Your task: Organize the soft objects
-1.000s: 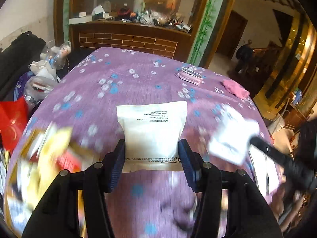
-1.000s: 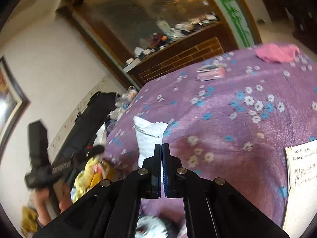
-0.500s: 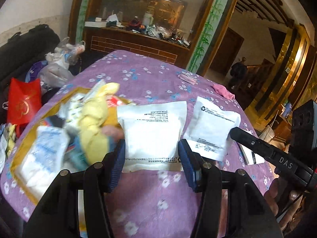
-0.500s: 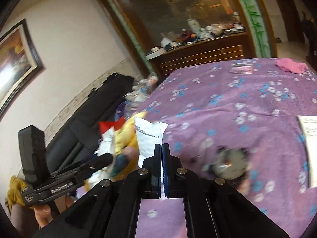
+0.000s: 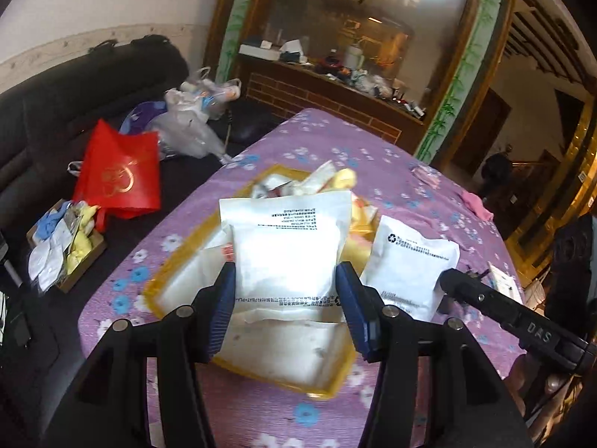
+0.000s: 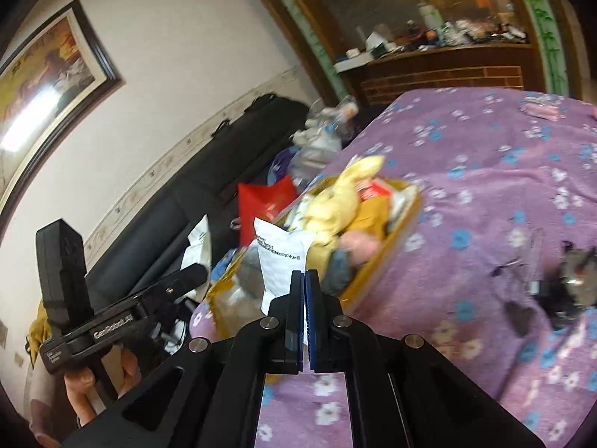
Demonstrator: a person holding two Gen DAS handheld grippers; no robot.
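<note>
My left gripper (image 5: 285,291) is shut on a white soft packet (image 5: 287,246) and holds it above a yellow tray (image 5: 328,388) filled with white packets and a yellow plush. My right gripper (image 6: 303,313) is shut on the edge of a second white packet (image 6: 280,257), held beside the same tray (image 6: 373,272); that packet (image 5: 410,265) shows at the right of the left wrist view. The yellow plush (image 6: 343,194) lies on top of the tray's pile.
The table has a purple flowered cloth (image 5: 373,142). A pink cloth (image 5: 475,203) lies at its far right. A red bag (image 5: 119,175) and a cardboard box of packets (image 5: 63,242) sit on the black sofa at left. A dark object (image 6: 574,280) lies on the table.
Both views have swung left and the tray now lies under and ahead of both grippers. Each gripper still holds its white packet.
</note>
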